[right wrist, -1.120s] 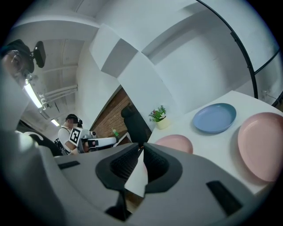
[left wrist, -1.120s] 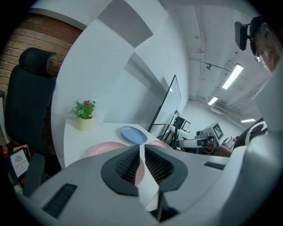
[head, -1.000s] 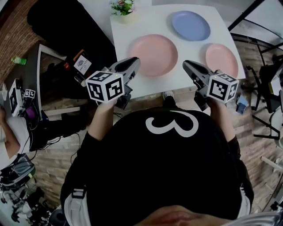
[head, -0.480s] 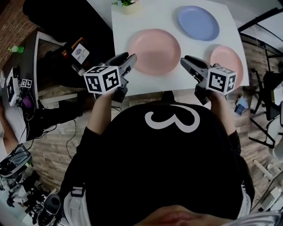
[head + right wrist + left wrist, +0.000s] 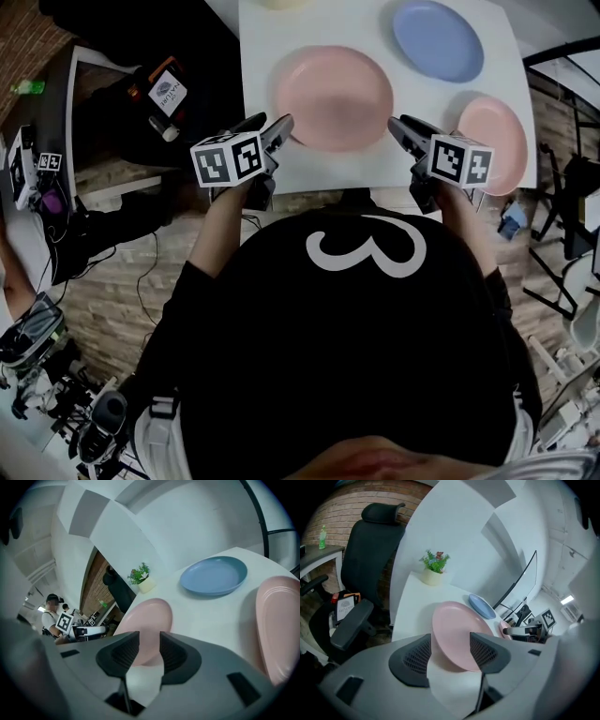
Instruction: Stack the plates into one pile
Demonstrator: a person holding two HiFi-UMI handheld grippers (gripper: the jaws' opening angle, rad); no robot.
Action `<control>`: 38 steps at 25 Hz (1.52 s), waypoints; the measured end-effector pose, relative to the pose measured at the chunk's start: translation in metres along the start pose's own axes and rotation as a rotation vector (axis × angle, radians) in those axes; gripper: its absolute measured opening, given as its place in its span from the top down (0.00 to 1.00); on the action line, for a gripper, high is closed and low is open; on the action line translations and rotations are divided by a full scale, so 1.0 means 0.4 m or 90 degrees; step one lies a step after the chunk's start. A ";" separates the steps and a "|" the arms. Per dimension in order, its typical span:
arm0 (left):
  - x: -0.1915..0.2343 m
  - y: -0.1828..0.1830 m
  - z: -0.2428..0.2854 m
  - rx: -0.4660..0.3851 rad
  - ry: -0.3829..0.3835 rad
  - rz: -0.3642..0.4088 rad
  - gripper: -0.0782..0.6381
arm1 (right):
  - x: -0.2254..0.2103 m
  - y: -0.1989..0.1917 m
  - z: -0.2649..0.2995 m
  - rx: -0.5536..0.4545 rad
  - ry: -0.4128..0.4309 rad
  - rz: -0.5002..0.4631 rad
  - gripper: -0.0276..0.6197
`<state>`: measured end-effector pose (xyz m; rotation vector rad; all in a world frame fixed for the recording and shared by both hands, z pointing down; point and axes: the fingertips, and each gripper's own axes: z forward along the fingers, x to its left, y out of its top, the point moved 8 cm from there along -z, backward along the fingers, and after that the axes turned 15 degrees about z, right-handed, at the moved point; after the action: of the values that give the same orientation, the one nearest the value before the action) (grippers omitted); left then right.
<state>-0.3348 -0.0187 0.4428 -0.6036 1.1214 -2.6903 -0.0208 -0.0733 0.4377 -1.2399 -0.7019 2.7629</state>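
While just-opened, left claw [image 5: 272, 127], right claw [image 5: 401, 127] beside large pink plate [image 5: 333, 98]

Bare strips of the white table [image 5: 319, 169] ran along its near edge and between the large pink plate [image 5: 334, 97], the blue plate [image 5: 437, 39] and the small pink plate [image 5: 502, 131] — room to enter from the front. The left gripper [image 5: 450, 639] and right gripper [image 5: 150, 637], jaws just opening with nothing between them, flanked the large plate's near rim. A potted plant [image 5: 433, 566] blocked the far left corner, an office chair [image 5: 375, 531] stood off the left side — the small plate crowded the right edge.
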 end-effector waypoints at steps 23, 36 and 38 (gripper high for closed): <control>0.079 -0.052 0.091 0.055 -0.012 -0.112 0.70 | -0.090 -0.019 0.127 0.044 -0.070 0.061 0.76; 0.069 -0.044 0.098 0.067 -0.014 -0.105 0.79 | -0.087 -0.021 0.126 0.031 -0.070 0.082 0.81; 0.067 -0.043 0.099 0.074 -0.013 -0.099 0.79 | -0.088 -0.022 0.126 0.030 -0.074 0.082 0.81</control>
<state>-0.3420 -0.0400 0.4884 -0.7246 0.9424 -2.8491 -0.0342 -0.0921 0.4952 -1.1630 -0.5795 2.9573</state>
